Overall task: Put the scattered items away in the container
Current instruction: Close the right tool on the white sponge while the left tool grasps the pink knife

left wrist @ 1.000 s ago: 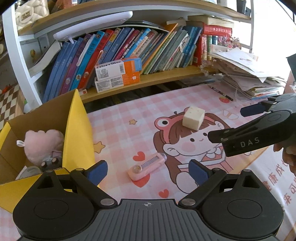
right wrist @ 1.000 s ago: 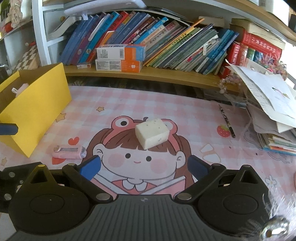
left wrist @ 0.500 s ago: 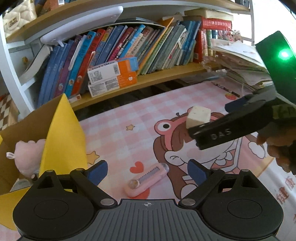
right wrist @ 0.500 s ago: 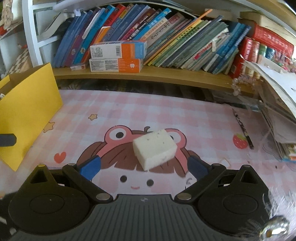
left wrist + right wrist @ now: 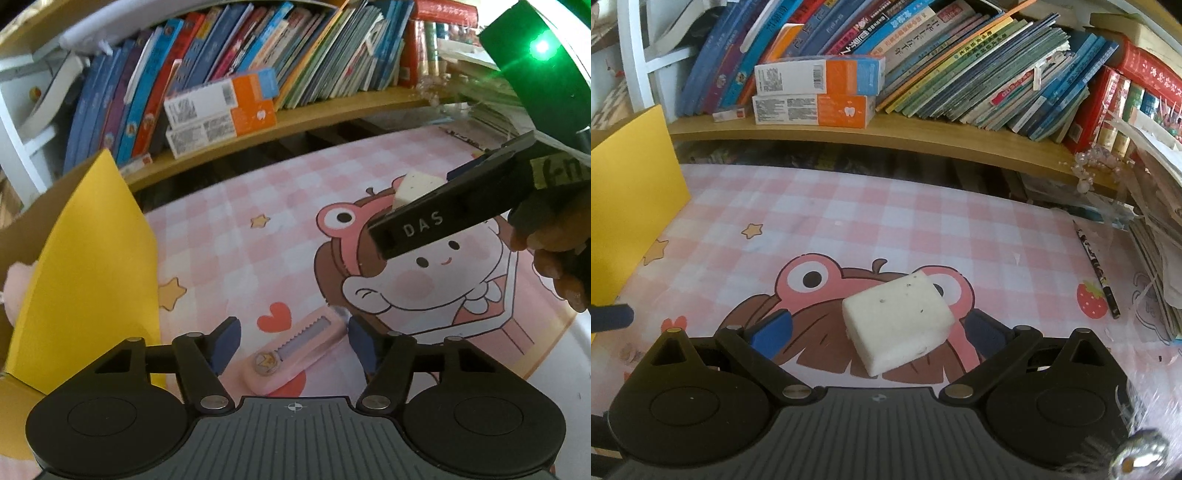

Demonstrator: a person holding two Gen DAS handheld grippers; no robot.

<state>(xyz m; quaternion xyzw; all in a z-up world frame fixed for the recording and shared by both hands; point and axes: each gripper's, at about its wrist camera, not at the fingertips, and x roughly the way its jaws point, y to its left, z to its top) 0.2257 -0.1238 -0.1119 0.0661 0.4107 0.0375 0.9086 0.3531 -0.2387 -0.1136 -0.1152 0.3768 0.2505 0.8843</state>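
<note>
With the left gripper point(image 5: 293, 345) closing on the pink cutter point(image 5: 295, 352) and the right gripper point(image 5: 877, 328) open around the white block point(image 5: 897, 325), off-centre contact could skew either item.

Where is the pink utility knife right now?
In the left wrist view the pink utility knife lies on the cartoon mat, between the closing left gripper pads, just right of the yellow box.

1 pink cutter point(image 5: 295, 356), 1 white block point(image 5: 897, 325), 1 yellow box point(image 5: 92, 258), 2 cartons point(image 5: 816, 92).
</note>
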